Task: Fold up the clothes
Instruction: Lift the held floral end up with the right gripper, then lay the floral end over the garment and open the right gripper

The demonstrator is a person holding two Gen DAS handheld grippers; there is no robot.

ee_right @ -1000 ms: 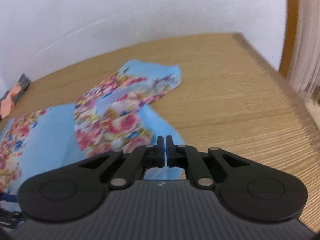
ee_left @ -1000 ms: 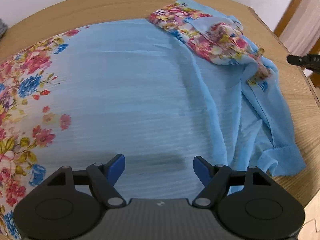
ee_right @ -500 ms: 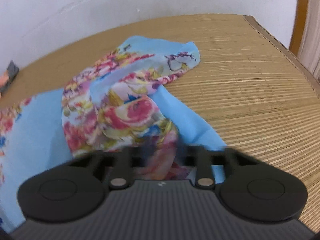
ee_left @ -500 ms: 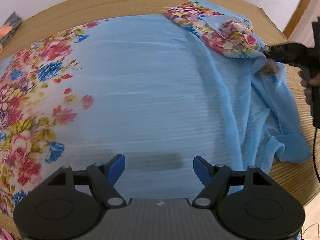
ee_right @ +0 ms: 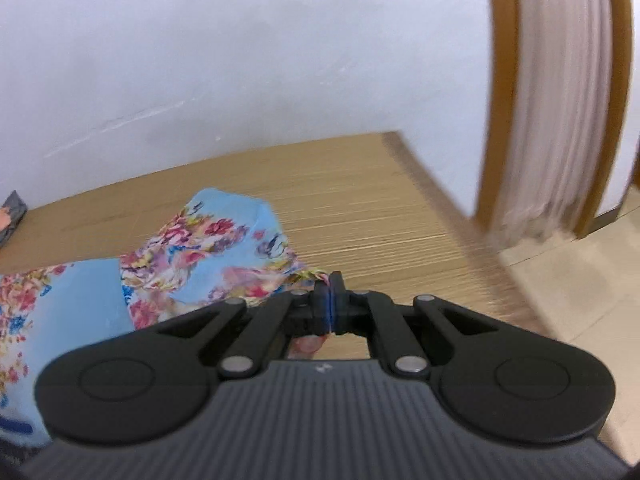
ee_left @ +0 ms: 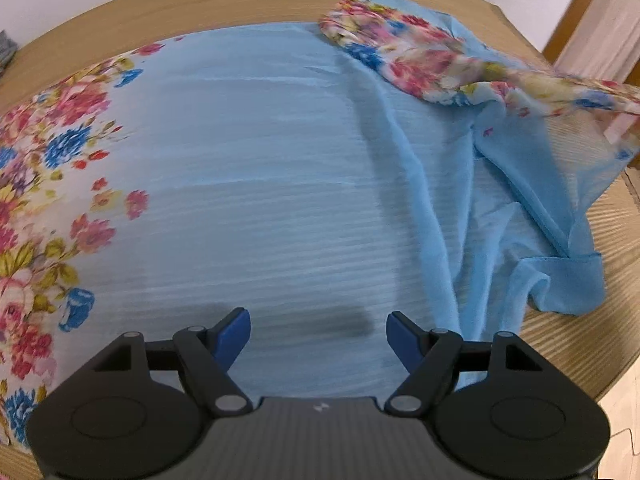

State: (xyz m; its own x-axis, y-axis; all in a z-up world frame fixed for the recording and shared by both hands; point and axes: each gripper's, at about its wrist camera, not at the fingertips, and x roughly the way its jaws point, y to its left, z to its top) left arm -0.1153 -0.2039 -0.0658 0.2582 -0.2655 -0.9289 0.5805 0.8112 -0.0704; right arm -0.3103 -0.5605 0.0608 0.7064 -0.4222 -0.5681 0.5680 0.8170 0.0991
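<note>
- My right gripper (ee_right: pixel 329 294) pinches the floral hem of the sheer light-blue garment (ee_left: pixel 280 184), lifting it off the bamboo-slatted table (ee_right: pixel 380 216).
- My left gripper (ee_left: pixel 318 334) hovers wide, empty, above the spread cloth.
- Next, likely: carry the hem across, lay it flat.

Looks like a home room: bamboo-mat table (ee_right: pixel 360 208), plain white wall (ee_right: pixel 240 60), wood-framed curtain (ee_right: pixel 560 120), tiled floor (ee_right: pixel 580 272).

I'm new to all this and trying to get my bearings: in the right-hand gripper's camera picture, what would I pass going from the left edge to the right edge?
Dark patterned item at the table's far edge → blue floral garment → right gripper, shut on the garment's flowered edge → bare wooden table → pale curtain in a wooden frame.
</note>
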